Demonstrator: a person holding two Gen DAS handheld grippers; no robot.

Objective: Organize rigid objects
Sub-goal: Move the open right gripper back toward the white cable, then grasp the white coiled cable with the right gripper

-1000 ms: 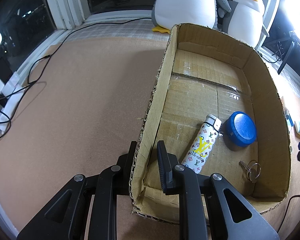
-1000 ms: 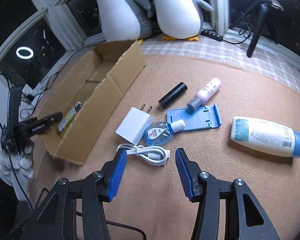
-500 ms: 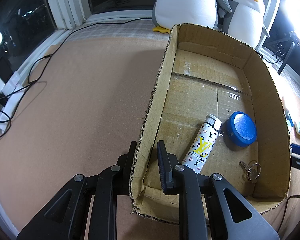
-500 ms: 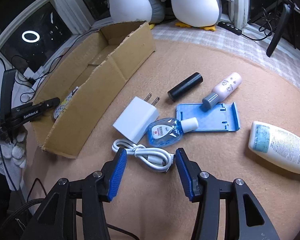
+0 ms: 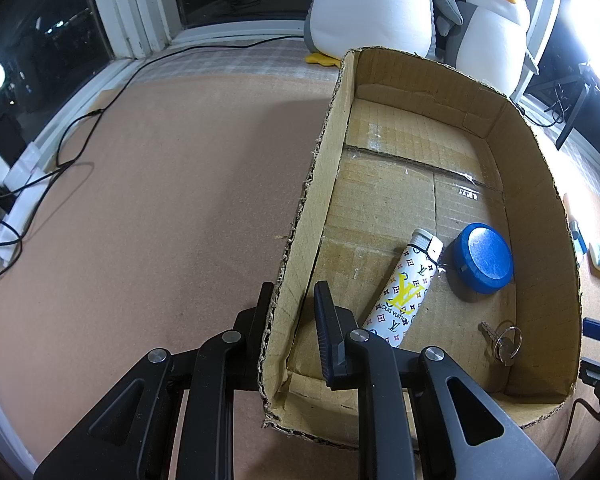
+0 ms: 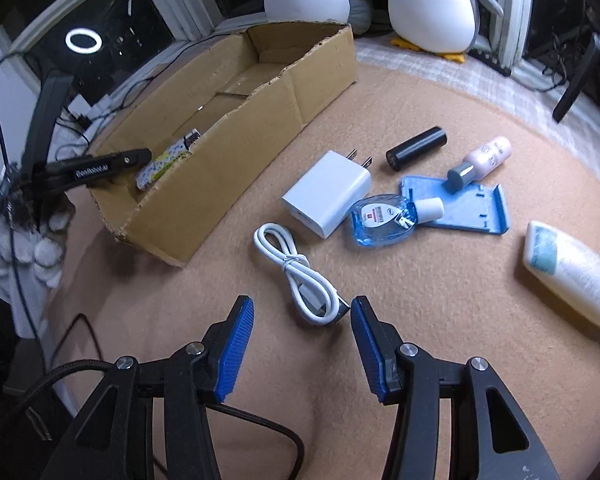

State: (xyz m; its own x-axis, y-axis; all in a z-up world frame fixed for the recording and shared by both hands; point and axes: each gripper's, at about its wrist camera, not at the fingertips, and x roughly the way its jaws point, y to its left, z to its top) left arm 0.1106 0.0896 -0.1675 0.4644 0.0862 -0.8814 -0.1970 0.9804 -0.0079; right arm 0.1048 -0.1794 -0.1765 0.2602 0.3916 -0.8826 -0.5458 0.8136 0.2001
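My left gripper [image 5: 294, 312] is shut on the near left wall of the cardboard box [image 5: 540, 220]. Inside lie a patterned lighter [image 5: 404, 296], a blue round jar [image 5: 482, 258] and keys [image 5: 504, 340]. My right gripper [image 6: 302, 332] hangs open over the mat, nothing between its blue pads. A coiled white cable [image 6: 296, 272] lies just ahead of its fingertips. Beyond are a white charger [image 6: 328, 192], a sanitizer bottle [image 6: 384, 220], a blue plastic tray [image 6: 468, 208], a pink bottle [image 6: 484, 160], a black cylinder [image 6: 416, 152] and a white lotion bottle [image 6: 572, 272].
Two penguin plush toys [image 5: 372, 4] sit by the window behind the box. Loose black cords [image 5: 60, 152] run along the mat's left edge. A gloved hand [image 6: 28, 248] holds the left gripper at the box [image 6: 240, 176]. Bare mat lies left of the box.
The right gripper has rolled and sunk a little toward the mat, so the objects sit differently in its view. The left gripper and box have not moved.
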